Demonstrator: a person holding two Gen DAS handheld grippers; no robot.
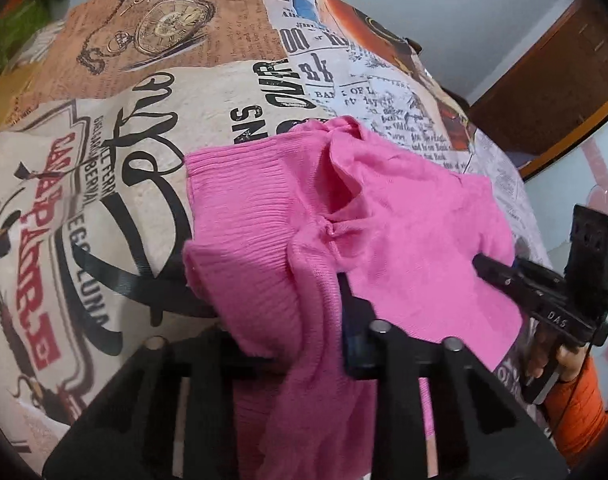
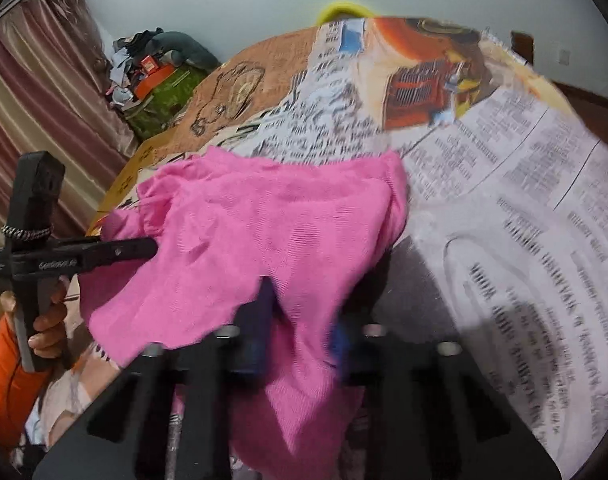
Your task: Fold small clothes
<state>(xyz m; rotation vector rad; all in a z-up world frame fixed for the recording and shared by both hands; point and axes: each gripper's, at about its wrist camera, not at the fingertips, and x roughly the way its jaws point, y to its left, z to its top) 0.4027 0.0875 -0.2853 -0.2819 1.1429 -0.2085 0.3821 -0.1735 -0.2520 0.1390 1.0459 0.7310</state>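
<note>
Pink knit garment [image 1: 383,216] lies partly on the table [image 1: 152,184] near its close edge, with the near hem lifted off the printed newspaper-pattern cover and draped back toward both cameras. I read this as the start of a fold: two points of the near edge are pinched so the cloth can be carried over itself evenly. Left gripper [image 1: 304,320] is narrowed onto a bunched strip of the ribbed side, fabric spilling down between its fingers; right gripper [image 2: 300,320] is likewise pinched on the garment, with cloth hanging through the jaws. Right wrist view is motion-blurred, so pad contact there is my judgement rather than clear sight. In each view the other gripper shows from the side, its tip at the cloth edge, held by a hand [image 2: 48,328] in an orange sleeve [image 2: 4,384]. The far half stays flat on the table, probably serving as the anchor for the fold. Background: curtain [image 2: 44,100] and clutter beyond the table.
</note>
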